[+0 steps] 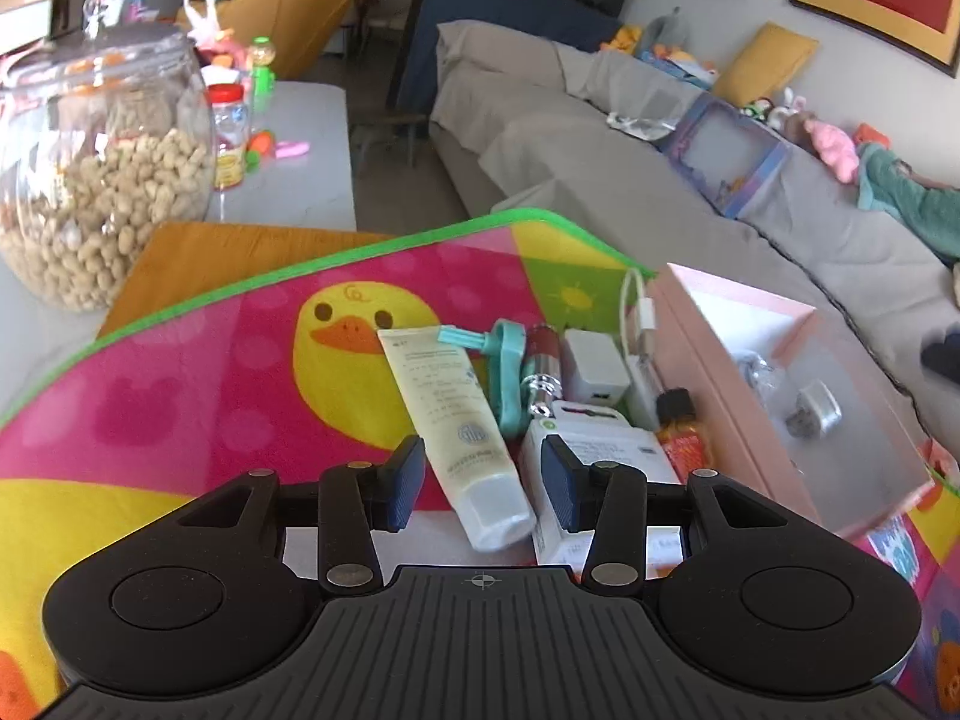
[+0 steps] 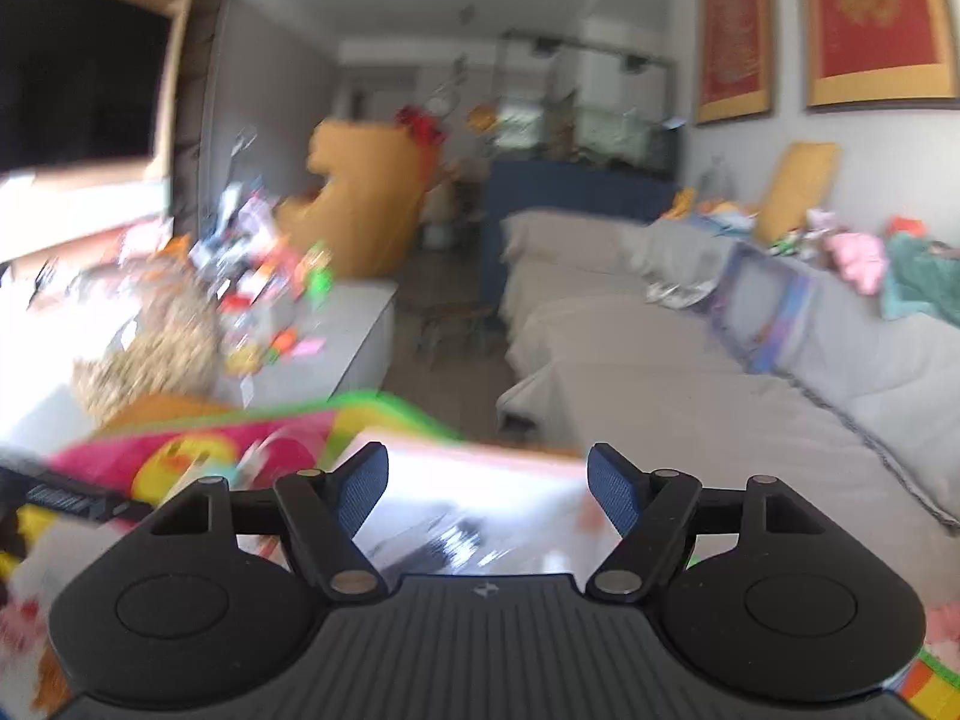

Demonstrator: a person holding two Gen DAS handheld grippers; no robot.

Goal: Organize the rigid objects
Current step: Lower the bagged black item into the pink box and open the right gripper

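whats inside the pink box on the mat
Inside the pink box lie a small silvery metallic item and a clear crinkly piece. The near wall hides the floor along that side, so anything there cannot be seen.

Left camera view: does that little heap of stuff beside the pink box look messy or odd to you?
Yes. The cream squeeze tube lies slanted, its cap end propped on the white carton, with a teal plastic tool jumbled behind. Nothing looks spilled or broken. The pink cardboard box holds only a few small things.
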